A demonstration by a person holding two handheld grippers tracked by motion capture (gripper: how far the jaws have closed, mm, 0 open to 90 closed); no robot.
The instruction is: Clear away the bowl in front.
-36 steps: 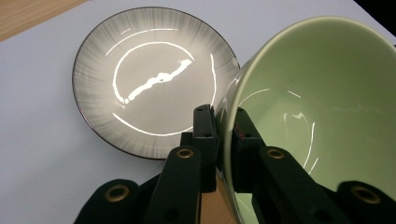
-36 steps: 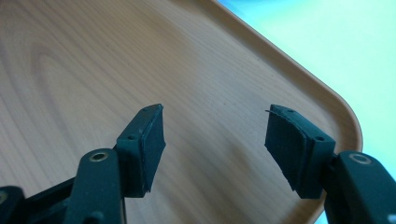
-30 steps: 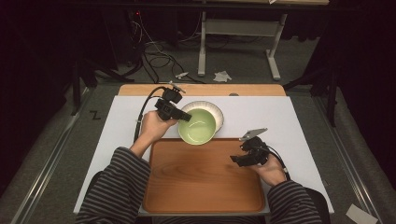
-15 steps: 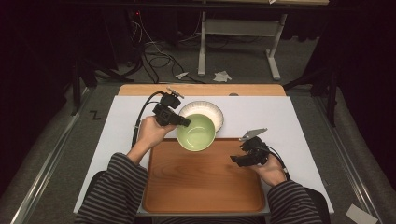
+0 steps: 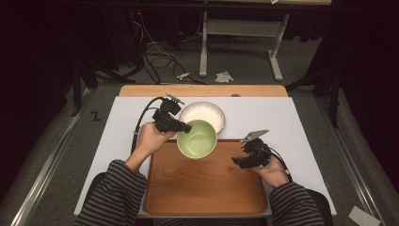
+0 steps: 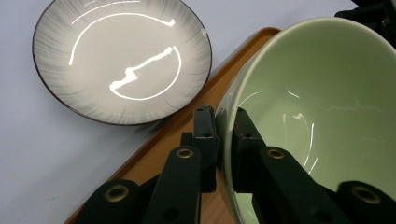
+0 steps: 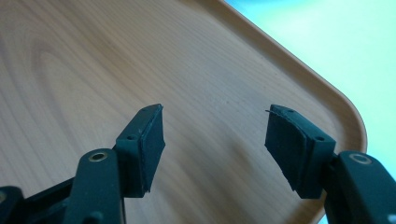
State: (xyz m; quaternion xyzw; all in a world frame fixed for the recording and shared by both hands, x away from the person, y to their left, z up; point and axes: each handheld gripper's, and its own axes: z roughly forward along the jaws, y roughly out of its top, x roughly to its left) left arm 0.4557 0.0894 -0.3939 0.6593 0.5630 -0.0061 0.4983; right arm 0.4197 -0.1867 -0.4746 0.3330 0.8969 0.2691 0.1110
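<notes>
In your left gripper view, the green bowl [image 6: 322, 116] runs off the right and bottom edges. In the high view, it covers part of the white plate [image 5: 204, 114], and your sleeves [image 5: 115, 193] cut off the tray's [image 5: 207, 188] near corners.

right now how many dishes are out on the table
2. A green bowl is held by its rim in the left gripper, over the far edge of the wooden tray. A white plate with a dark rim sits on the table just beyond the tray.
</notes>
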